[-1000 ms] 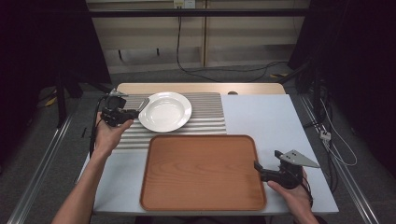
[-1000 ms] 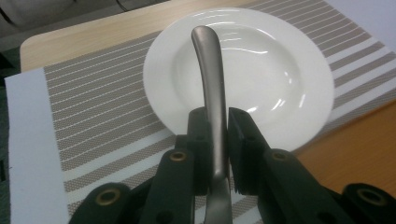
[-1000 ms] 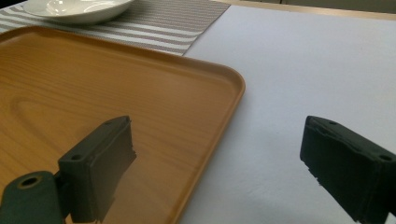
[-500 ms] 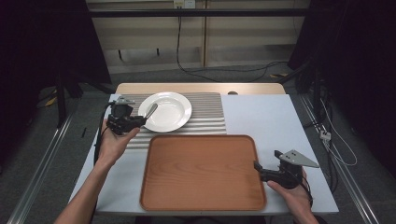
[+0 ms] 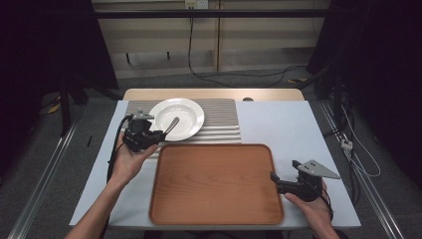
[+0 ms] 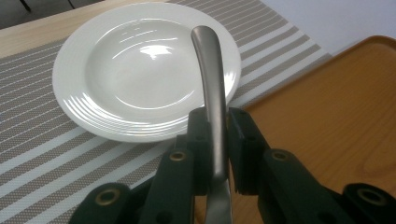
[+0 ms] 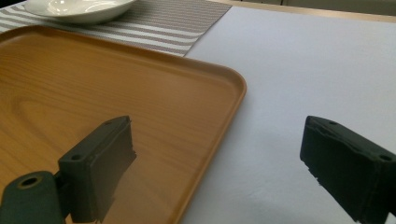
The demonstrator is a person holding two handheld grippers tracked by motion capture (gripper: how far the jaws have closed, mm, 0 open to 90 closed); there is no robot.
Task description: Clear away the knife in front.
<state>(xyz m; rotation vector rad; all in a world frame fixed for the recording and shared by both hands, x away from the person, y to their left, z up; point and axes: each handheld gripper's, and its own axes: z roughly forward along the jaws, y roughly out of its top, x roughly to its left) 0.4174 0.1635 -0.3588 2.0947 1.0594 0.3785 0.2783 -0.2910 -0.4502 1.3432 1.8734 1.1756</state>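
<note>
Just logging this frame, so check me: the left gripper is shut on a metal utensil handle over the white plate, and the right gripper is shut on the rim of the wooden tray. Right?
Not quite. The right gripper is open and grips nothing; the right gripper view shows its jaws wide apart straddling the edge of the wooden tray. The rest holds: the left gripper is shut on the metal utensil handle over the white plate.

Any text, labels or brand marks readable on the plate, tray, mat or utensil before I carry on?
None readable: the plate, tray, striped mat and metal utensil handle bear no visible print.
The left hand-held gripper and right hand-held gripper show no markings either.
</note>
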